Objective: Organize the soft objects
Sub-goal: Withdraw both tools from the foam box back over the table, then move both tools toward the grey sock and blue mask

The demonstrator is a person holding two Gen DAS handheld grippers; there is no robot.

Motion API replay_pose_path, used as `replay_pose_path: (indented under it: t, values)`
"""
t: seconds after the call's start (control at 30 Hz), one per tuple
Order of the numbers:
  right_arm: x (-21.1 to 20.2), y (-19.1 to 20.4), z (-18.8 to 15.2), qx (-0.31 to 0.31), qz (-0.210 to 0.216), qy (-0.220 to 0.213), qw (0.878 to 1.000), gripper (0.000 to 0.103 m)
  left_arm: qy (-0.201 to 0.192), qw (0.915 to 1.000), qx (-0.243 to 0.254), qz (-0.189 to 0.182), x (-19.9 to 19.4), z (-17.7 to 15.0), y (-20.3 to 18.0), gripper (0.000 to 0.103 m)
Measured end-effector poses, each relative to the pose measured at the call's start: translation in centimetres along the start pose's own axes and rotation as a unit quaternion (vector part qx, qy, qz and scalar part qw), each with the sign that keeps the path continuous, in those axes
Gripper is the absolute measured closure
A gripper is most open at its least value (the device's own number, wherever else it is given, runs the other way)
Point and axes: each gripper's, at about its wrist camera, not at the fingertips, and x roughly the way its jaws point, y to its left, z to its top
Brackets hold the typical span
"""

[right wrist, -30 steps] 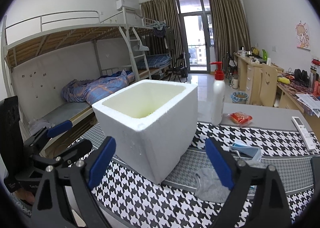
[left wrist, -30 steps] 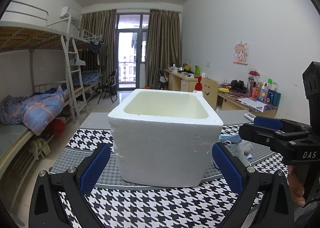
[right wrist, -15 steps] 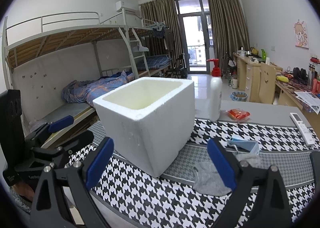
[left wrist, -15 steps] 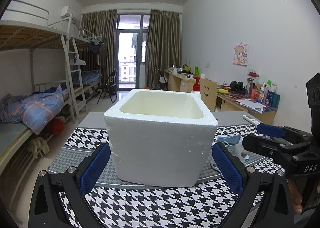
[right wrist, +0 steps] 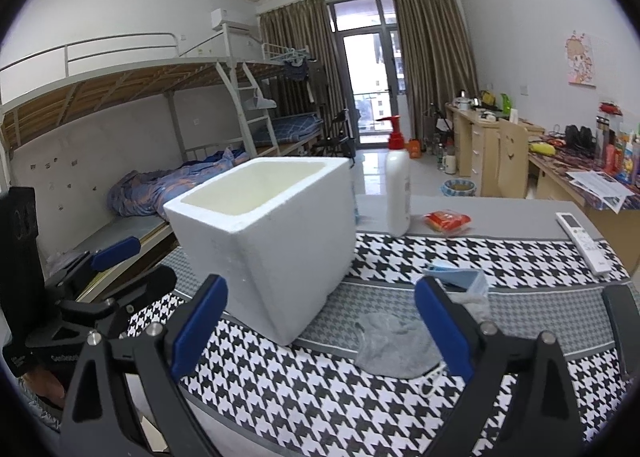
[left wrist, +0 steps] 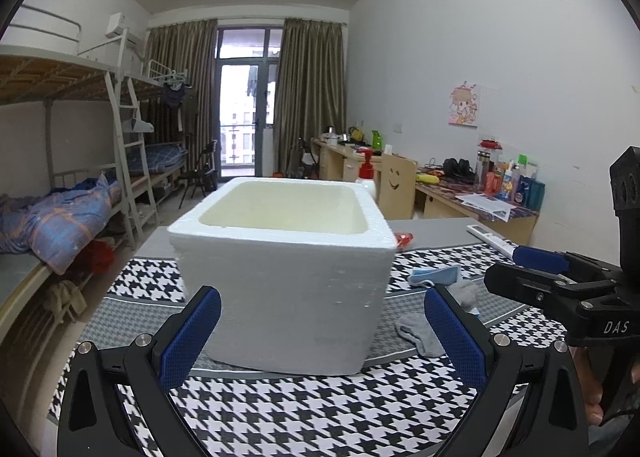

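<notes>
— What is standing at the back of the table?

— A white pump bottle with a red top (right wrist: 398,193) is standing upright on the grey strip, and a flat red snack packet (right wrist: 447,220) is lying just beside it.

— And further right?

— A white remote control (right wrist: 583,241) is lying near the table's edge, partly on the black-and-white houndstooth cloth (right wrist: 320,389).

— What is filling the room behind?

— A white metal bunk bed (left wrist: 60,105) is holding a rumpled blue checked quilt (left wrist: 52,213), and brown curtains (left wrist: 308,97) are hanging beside the balcony door.

Box (right wrist: 268,241) on tablecloth (right wrist: 400,409); sock (right wrist: 394,343) right of it, bottle (right wrist: 398,193) behind, perhaps touching.
</notes>
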Motion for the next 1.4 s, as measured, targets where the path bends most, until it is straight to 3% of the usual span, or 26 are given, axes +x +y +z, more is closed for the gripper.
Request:
replay_pose_path:
  t: [0.83, 1.4]
  values:
    - [-4.1, -4.8, -1.4, 0.044, -0.075, -0.014, 0.996, 0.006, 0.017, 0.9964, 0.042, -0.072, 1.8, -0.7, -5.7, 0.001]
    - [-5.6, -6.7, -2.3, 0.059, -0.097, -0.014, 0.993, 0.006, 0.034, 0.9936, 0.056, -0.093, 3.0, -1.0, -8.4, 0.001]
